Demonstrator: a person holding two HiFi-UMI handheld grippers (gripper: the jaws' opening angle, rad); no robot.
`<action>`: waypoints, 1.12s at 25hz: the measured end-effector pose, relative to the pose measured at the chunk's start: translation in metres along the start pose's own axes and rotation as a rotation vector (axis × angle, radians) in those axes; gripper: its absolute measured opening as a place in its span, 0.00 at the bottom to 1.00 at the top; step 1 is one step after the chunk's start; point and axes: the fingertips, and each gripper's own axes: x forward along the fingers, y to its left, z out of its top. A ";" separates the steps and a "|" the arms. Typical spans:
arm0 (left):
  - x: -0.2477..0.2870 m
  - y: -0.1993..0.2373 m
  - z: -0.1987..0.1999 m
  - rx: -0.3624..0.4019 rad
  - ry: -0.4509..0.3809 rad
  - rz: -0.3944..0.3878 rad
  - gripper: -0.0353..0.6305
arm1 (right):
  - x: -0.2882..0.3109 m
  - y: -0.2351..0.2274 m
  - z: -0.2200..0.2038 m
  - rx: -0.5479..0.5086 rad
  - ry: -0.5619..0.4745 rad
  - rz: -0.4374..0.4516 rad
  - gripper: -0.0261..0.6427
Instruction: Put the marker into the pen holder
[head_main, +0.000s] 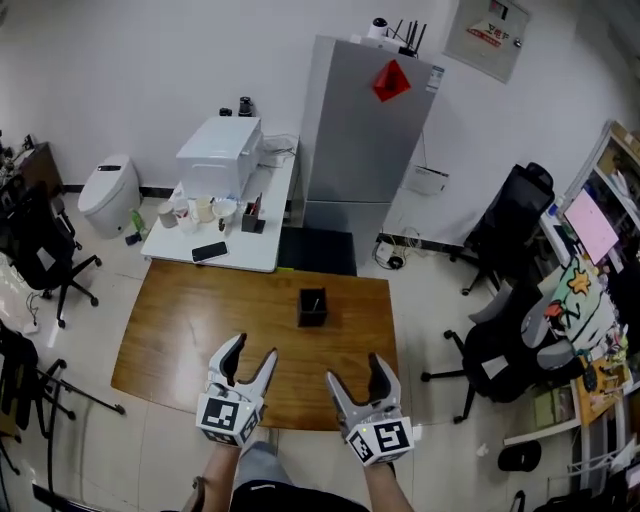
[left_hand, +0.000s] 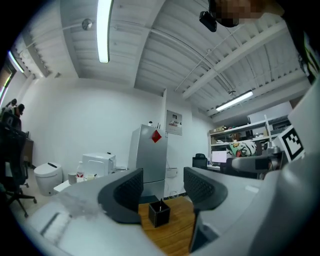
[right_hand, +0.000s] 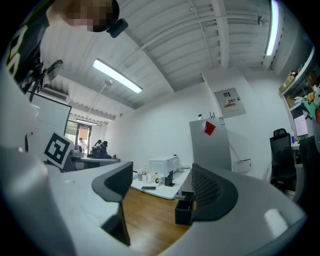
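Held white left gripper (head_main: 254, 348) and right gripper (head_main: 355, 370) released, empty, at brown wooden table's (head_main: 180, 330) near edge. Judged dark marker (left_hand: 160, 202) already inside far black square pen holder (head_main: 312, 308); needed only withdrawal.

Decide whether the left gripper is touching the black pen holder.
Apart. The head view shows the left gripper, jaws open, near the front edge, with a stretch of bare wooden table between it and the pen holder.

left claw (head_main: 252, 362) open, right claw (head_main: 356, 373) open
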 end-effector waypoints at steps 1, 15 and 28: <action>-0.012 -0.014 -0.002 0.010 -0.005 0.018 0.44 | -0.020 0.001 -0.003 0.018 -0.010 0.018 0.58; -0.142 -0.190 0.045 0.094 -0.046 0.080 0.42 | -0.198 -0.007 0.070 -0.030 -0.093 0.001 0.58; -0.199 -0.166 0.060 0.074 -0.102 0.090 0.41 | -0.207 0.056 0.064 -0.040 -0.081 -0.001 0.56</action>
